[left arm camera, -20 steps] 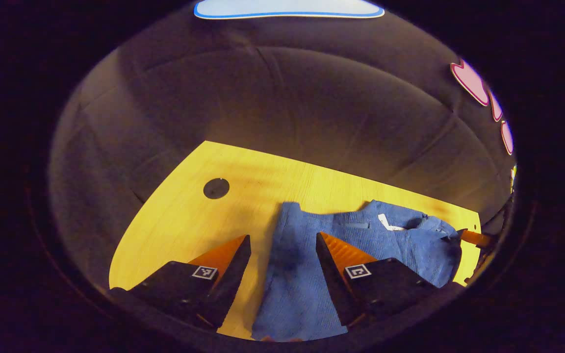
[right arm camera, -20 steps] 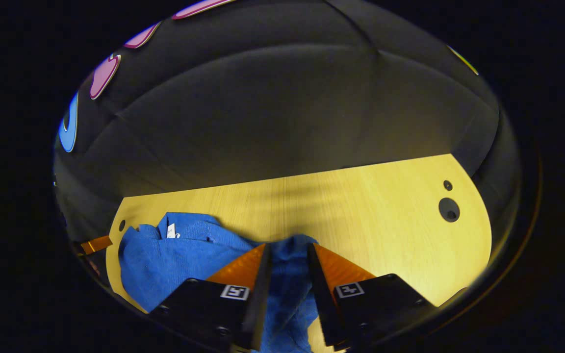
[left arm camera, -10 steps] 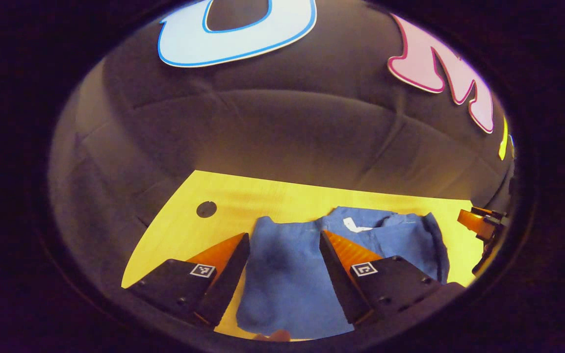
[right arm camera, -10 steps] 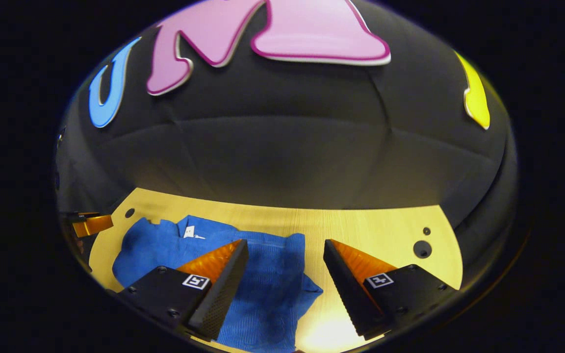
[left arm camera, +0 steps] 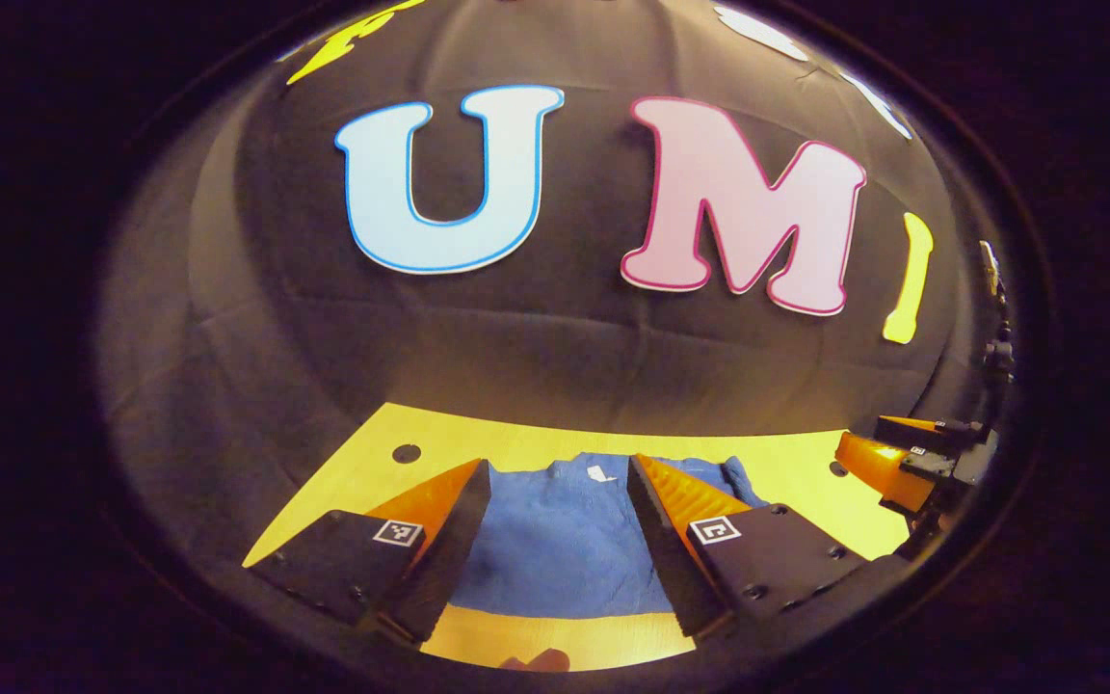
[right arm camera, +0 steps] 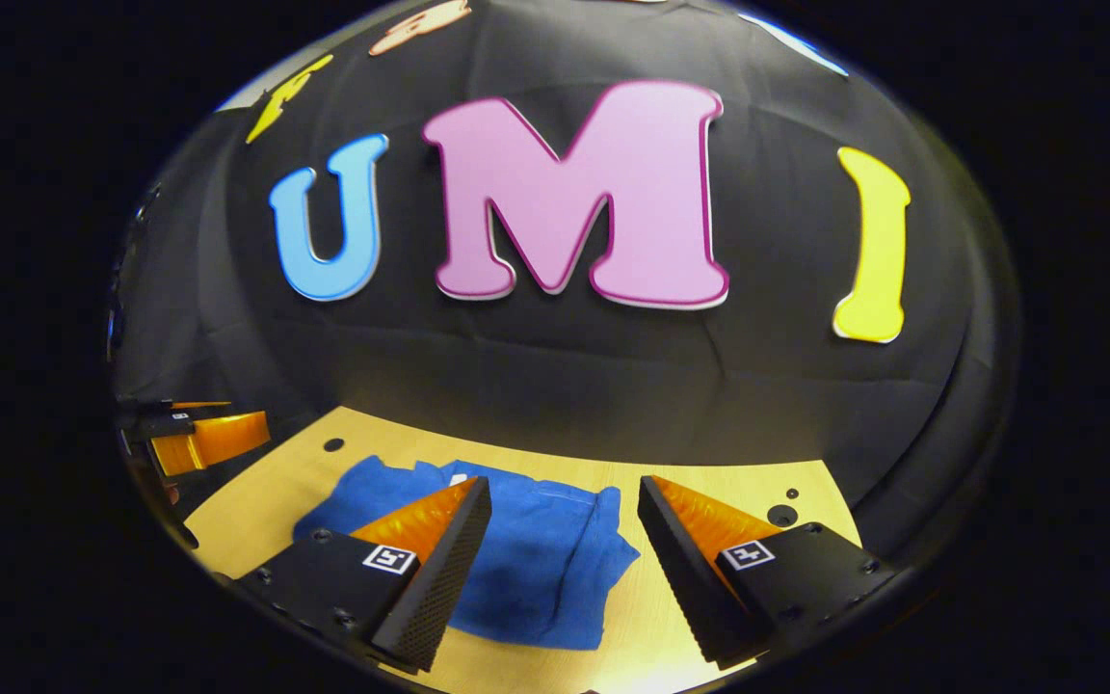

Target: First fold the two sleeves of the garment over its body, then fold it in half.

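Both grippers hover open above the blue garment (left arm camera: 555, 540) lying folded on the wooden table (left arm camera: 353, 472).

The left gripper (left arm camera: 555, 501) is raised and looks level toward the booth wall, fingers spread wide, holding nothing. The right gripper (right arm camera: 565, 520) is likewise lifted, jaws apart and empty; it also shows at the right edge of the left gripper view. The garment sits as a compact bundle mid-table, bare wood all around its edges.

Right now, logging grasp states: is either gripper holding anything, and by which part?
Nothing is held. The left gripper and right gripper are open above the blue knit garment.
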